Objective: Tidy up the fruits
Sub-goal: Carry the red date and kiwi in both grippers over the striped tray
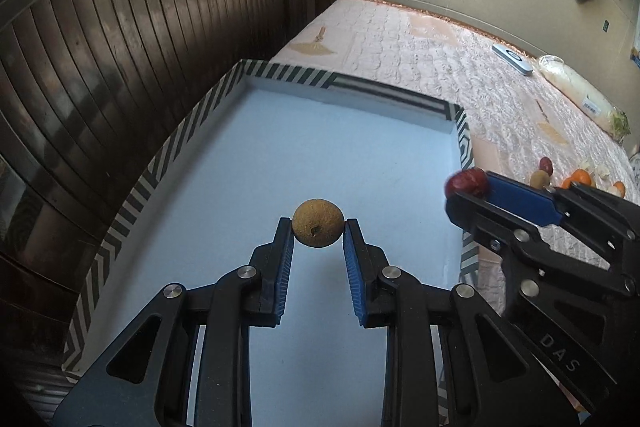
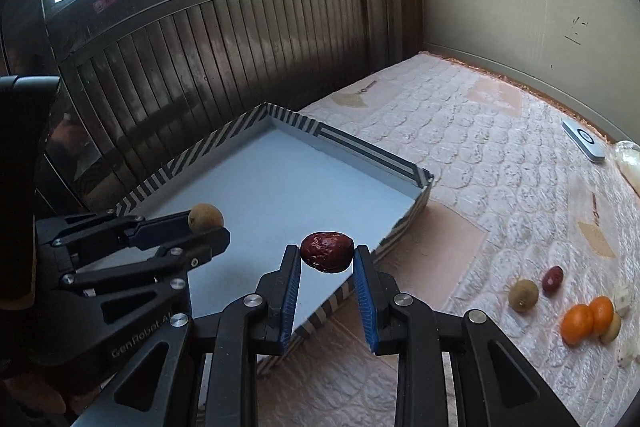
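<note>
My left gripper (image 1: 318, 227) is shut on a round brown longan (image 1: 318, 229) and holds it above the light blue floor of a shallow box (image 1: 248, 163) with a black-and-white striped rim. My right gripper (image 2: 327, 253) is shut on a wrinkled dark red jujube (image 2: 327, 251) over the box's near right edge (image 2: 404, 227). In the right wrist view the left gripper (image 2: 208, 223) with its longan (image 2: 205, 218) is at the left. In the left wrist view the right gripper (image 1: 466, 189) with the jujube (image 1: 467, 183) is at the right.
On the quilted mattress (image 2: 480, 147) to the right lie another longan (image 2: 523, 295), a jujube (image 2: 553, 279), two oranges (image 2: 586, 319) and pale bits. A remote-like device (image 2: 584, 141) and a bagged white vegetable (image 1: 580, 91) lie farther back. A dark slatted wall (image 1: 120, 67) stands behind the box.
</note>
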{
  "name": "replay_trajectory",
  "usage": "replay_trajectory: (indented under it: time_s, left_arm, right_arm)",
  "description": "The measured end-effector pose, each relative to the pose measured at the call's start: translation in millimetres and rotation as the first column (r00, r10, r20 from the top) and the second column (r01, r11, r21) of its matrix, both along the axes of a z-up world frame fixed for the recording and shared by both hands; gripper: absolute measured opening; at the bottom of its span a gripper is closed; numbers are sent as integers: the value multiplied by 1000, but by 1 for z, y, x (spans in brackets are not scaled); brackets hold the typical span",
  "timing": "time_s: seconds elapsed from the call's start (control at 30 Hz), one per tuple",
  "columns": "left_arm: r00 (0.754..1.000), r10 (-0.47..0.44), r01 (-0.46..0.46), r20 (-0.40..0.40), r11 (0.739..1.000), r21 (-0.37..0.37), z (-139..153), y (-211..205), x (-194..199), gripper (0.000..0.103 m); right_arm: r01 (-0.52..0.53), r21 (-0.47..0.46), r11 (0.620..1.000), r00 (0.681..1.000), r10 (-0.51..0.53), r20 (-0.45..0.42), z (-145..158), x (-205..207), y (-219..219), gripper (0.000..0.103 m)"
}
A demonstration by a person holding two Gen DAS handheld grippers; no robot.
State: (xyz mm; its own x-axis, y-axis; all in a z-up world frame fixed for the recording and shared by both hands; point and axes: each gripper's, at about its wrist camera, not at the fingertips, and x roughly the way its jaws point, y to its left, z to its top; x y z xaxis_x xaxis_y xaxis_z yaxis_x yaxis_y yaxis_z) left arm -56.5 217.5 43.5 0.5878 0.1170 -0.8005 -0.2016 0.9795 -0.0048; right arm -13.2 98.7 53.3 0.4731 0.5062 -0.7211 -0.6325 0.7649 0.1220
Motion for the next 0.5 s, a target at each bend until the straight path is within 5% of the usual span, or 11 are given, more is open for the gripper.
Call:
replay_trajectory:
  time_s: [0.5]
  left_arm:
    - [998,0,-4,-67,998,-55,-19,-3,1,25]
  right_arm:
    - [-83,-109,991,996,79,-43,-26,27,26,26]
